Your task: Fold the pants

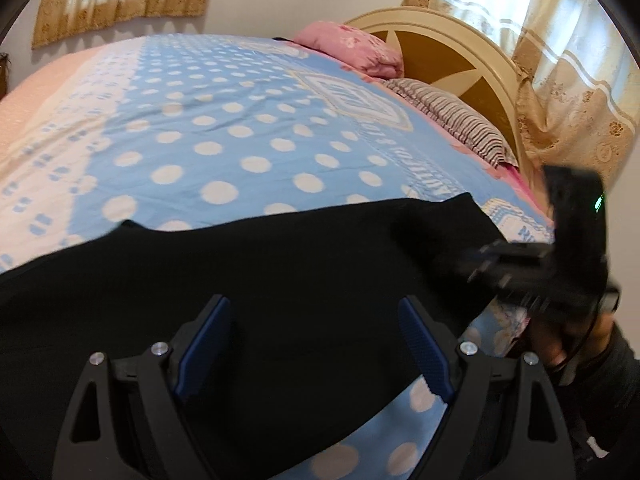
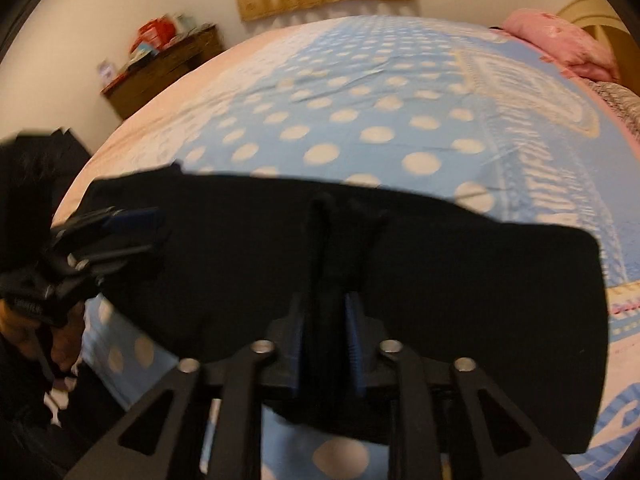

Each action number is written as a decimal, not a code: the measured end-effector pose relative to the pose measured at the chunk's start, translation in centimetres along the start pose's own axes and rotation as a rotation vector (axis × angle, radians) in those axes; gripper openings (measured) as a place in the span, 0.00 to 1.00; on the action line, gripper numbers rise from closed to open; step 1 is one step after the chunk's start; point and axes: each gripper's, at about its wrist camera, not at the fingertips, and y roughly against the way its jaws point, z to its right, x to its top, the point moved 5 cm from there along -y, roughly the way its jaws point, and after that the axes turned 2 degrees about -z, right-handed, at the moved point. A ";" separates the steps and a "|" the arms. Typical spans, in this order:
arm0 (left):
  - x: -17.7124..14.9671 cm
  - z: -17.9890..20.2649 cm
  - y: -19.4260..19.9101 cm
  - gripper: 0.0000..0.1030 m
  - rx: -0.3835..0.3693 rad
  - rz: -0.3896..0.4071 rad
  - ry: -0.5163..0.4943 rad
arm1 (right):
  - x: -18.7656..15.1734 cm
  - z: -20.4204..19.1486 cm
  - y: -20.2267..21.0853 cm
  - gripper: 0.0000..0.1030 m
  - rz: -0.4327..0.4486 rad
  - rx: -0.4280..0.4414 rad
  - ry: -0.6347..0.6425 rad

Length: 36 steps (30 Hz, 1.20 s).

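So this looks like mid-fold: the black pants [image 2: 400,280] are already doubled into a wide band lying across the near edge of the bed [image 1: 240,128], on the blue polka-dot sheet.

The right hand-held gripper [image 2: 328,320] has its jaws narrow with a bunched ridge of the black fabric standing up between the blue pads, so I'd say it's pinching the pants. It's a bit blurry though, so how firm that grip is I can't tell.

The left hand-held gripper [image 1: 316,344] is wide open, hovering right over the pants toward their other end, nothing in it.

Next move, I reckon: left needs to drop and grab the edge, so both can carry the next fold over evenly.
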 end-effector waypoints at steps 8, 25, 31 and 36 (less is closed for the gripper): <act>0.3 3.6 -2.3 0.84 -0.116 -0.049 -0.008 | -1.0 3.5 7.5 0.43 0.197 0.114 -0.059; 2.8 7.4 -7.8 0.10 -0.128 -0.124 0.062 | -4.1 14.6 12.5 0.61 0.541 0.084 -0.449; 4.5 5.3 -3.0 0.10 -0.144 -0.032 0.091 | -4.0 14.7 11.9 0.61 0.531 0.071 -0.453; 4.4 2.1 -0.2 0.10 -0.092 -0.006 0.122 | -3.8 13.0 11.3 0.61 0.507 0.067 -0.381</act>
